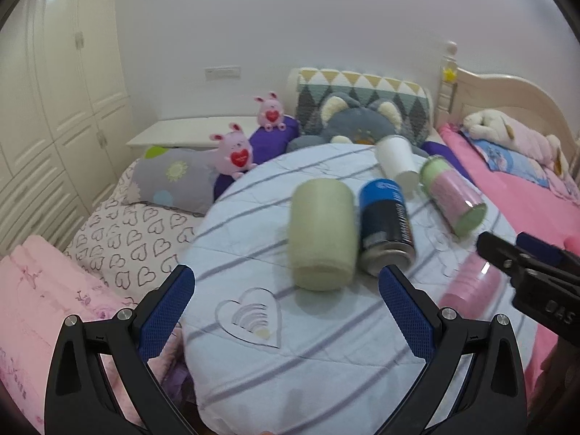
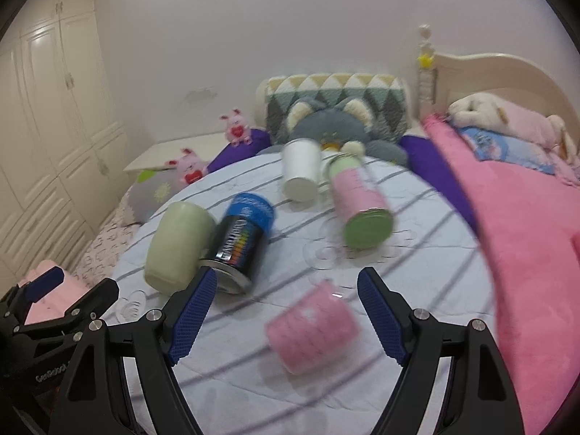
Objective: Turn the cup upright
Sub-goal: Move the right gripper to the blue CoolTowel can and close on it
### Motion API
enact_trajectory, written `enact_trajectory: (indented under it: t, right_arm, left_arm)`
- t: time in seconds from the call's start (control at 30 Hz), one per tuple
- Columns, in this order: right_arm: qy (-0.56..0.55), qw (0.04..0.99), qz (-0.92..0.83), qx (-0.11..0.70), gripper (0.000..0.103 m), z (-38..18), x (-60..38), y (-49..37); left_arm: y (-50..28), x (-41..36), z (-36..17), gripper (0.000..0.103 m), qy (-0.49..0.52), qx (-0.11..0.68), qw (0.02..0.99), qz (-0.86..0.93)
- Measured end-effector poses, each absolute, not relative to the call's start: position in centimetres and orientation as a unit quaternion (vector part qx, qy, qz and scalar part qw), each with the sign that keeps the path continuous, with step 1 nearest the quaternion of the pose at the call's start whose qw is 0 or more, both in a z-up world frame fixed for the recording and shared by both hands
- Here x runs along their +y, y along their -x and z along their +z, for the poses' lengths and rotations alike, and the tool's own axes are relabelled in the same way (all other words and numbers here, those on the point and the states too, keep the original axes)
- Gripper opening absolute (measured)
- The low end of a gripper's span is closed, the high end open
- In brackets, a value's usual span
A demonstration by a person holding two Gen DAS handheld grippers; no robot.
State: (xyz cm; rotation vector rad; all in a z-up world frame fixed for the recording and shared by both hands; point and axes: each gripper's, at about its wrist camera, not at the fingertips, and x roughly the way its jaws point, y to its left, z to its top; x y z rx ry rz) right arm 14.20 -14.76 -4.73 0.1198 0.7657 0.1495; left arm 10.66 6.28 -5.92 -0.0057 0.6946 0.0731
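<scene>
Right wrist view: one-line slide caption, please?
Open right gripper frames a toppled pink cup on the striped bedspread.

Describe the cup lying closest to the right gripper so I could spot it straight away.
On the round striped cloth spread over the bed, look at the near edge, just ahead of the open right gripper. There the pink cup lies on its side. It is the only all-pink one; its neighbours are a pale green cup and a blue-and-black can.
</scene>
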Motion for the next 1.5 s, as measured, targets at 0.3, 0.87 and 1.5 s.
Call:
enact_trajectory:
  t: [0.3,0.87,1.5]
  right_arm:
    - [-0.081,0.895,0.088,0.43,0.081,-8.1,-10.6,-19.0]
    - [-0.078,0.87,0.078,0.48,0.081,-10.9,-8.5,-21.7]
    - [-0.044,0.866,0.09,0.489,0.069,-9.8,-8.6,-17.8]
  left_arm:
    - [-12.8,9.8,-7.0,0.103,0.022,0.352,0.934,0.05]
    - [-14.5,10.1,-8.5,0.103,0.034,0.376,0.926,0.022]
    - [-11.8,9.4,-7.2,0.103,0.046,0.369,0.928,0.019]
